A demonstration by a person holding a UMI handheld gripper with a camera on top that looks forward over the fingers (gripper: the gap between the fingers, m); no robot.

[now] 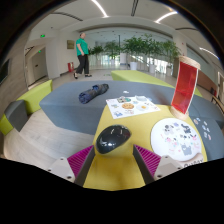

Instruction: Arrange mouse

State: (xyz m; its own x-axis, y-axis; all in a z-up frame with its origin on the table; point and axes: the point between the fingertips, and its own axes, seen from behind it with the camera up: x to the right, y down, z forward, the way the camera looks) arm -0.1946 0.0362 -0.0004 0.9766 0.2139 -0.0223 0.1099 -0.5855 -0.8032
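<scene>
Gripper view, items as you see them along your fingers:

1. Your gripper: both fingers show at the bottom, each with a magenta pad on its inner face. The jaws stand spread wide, with clear gaps on the inner sides.

2. Black computer mouse: the task's thing. It lies flat on the yellow table, between your fingers and toward their tips, touching neither pad. Its narrower end points away from you.

3. Printed sheet with coloured pictures: lies flat on the yellow table just beyond the mouse, at the far edge of the tabletop.

4. White round mat with dark patterns: lies on the table to the right of the mouse, beyond your right finger.

5. Red and white standing board: upright at the right of the table, behind the round mat.

6. Grey floor area: spreads beyond the table.

7. Dark elongated object: lies on the grey floor, well apart from the table; you cannot tell what it is.

8. Yellow-green bench seats: along the left of the grey floor.

9. Person in a green top: stands far off in the hall, near the left wall.

10. Potted green plants: a row at the back of the hall before the windows.
</scene>
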